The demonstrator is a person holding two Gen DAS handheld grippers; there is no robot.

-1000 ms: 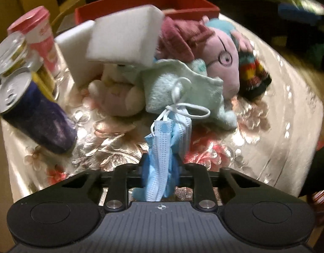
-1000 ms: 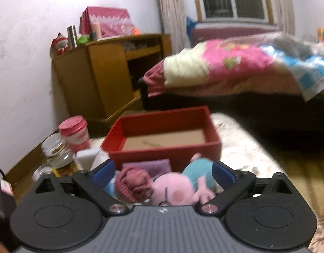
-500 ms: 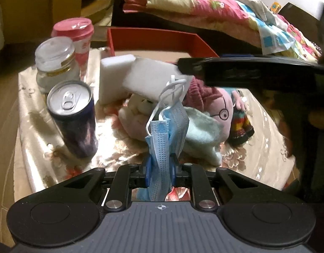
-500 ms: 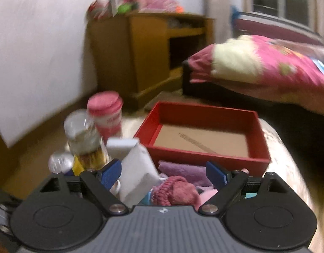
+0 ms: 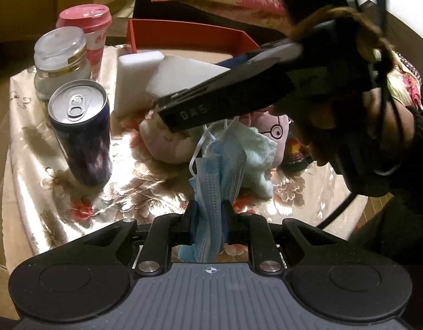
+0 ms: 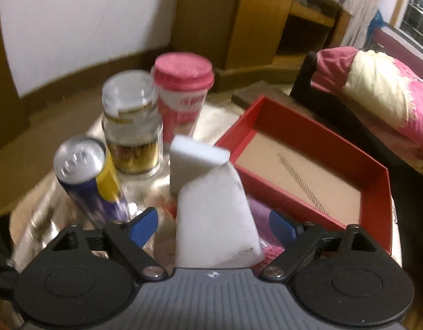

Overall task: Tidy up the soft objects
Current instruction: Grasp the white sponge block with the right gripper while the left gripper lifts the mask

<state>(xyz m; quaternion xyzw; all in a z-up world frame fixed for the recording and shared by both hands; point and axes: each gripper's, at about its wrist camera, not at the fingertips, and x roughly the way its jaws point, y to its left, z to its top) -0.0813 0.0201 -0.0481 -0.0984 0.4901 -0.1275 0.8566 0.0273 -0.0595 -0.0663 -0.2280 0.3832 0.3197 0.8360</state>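
My left gripper (image 5: 207,214) is shut on a bundle of blue face masks (image 5: 211,181) and holds it above the table. My right gripper (image 6: 214,224) is open, its blue pads on either side of a white sponge block (image 6: 215,217) without touching it. A second white sponge (image 6: 196,159) leans behind it. The right gripper's body (image 5: 233,93) crosses the left wrist view above the soft pile: a pink plush with glasses (image 5: 269,128), a pale green towel (image 5: 256,151) and a cream plush (image 5: 161,143). The red box (image 6: 307,170) lies open and empty behind.
A blue drink can (image 5: 80,132), a glass jar (image 5: 61,60) and a pink cup (image 5: 87,30) stand on the left of the floral-covered table (image 5: 46,192). A purple cloth (image 6: 261,214) lies by the box. A bed and a wooden cabinet stand beyond.
My right gripper has swung left and down over the pile, onto the white sponge. My left gripper has lifted and drawn back with the masks.
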